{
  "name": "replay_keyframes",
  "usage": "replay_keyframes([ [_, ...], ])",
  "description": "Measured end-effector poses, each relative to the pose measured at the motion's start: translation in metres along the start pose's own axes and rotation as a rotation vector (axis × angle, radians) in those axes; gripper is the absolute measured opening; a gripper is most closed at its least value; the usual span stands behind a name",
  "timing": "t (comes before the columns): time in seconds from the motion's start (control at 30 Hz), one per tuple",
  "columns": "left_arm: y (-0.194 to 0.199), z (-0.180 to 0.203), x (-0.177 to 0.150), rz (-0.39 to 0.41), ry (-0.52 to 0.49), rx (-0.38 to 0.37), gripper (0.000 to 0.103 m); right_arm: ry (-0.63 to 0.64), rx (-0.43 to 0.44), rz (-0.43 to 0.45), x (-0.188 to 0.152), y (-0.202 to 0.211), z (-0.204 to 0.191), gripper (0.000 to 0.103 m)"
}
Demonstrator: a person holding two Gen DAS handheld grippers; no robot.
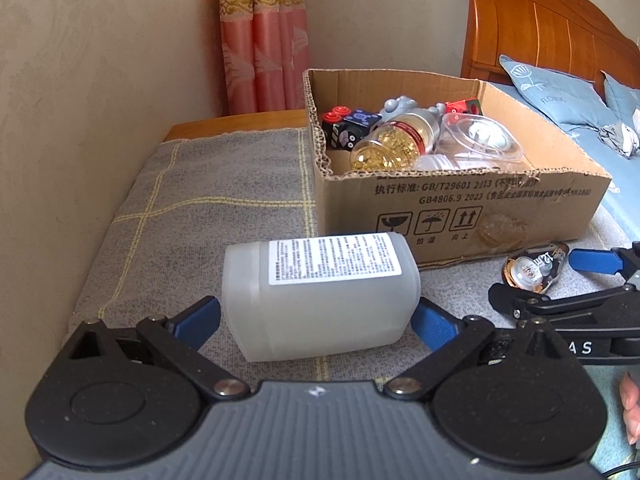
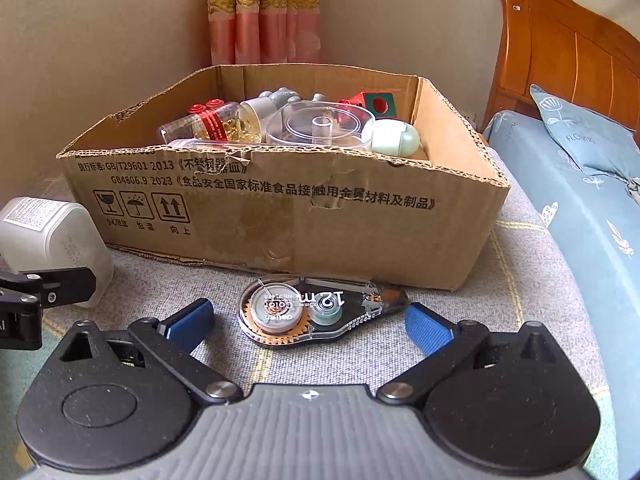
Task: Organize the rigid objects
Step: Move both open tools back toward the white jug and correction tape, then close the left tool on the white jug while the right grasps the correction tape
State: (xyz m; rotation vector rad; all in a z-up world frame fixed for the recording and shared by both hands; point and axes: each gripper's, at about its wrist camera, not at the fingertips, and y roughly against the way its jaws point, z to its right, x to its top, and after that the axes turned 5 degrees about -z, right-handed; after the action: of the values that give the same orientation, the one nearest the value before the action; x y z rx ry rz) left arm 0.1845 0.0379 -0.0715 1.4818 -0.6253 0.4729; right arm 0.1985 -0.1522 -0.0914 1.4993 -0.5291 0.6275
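A translucent white plastic bottle (image 1: 320, 296) with a printed label lies on its side on the grey cloth; it also shows in the right wrist view (image 2: 52, 236). My left gripper (image 1: 320, 320) is open, its blue pads on either side of the bottle, not clearly pressing. A clear correction tape dispenser (image 2: 316, 308) lies in front of the cardboard box (image 2: 280, 216); it shows in the left wrist view too (image 1: 534, 270). My right gripper (image 2: 308, 320) is open around the dispenser, pads apart from it. The box (image 1: 460, 208) holds several small items.
The box holds dice (image 1: 348, 126), a jar of gold beads (image 1: 396, 140) and a clear container (image 1: 476, 140). A wall is to the left, pink curtains (image 1: 264, 40) behind. A bed with a wooden headboard (image 2: 568, 48) and blue pillow (image 2: 580, 132) is on the right.
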Motion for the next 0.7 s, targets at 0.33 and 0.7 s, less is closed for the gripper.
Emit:
replay_keyframes([
  [0.33, 0.0, -0.007, -0.002, 0.014, 0.041, -0.019, 0.096, 0.022, 0.011, 0.015, 0.0, 0.004, 0.0, 0.087],
  [0.7, 0.006, -0.013, 0.0, 0.014, 0.079, -0.065, 0.083, 0.081, 0.05, -0.004, -0.002, 0.014, 0.001, 0.074],
])
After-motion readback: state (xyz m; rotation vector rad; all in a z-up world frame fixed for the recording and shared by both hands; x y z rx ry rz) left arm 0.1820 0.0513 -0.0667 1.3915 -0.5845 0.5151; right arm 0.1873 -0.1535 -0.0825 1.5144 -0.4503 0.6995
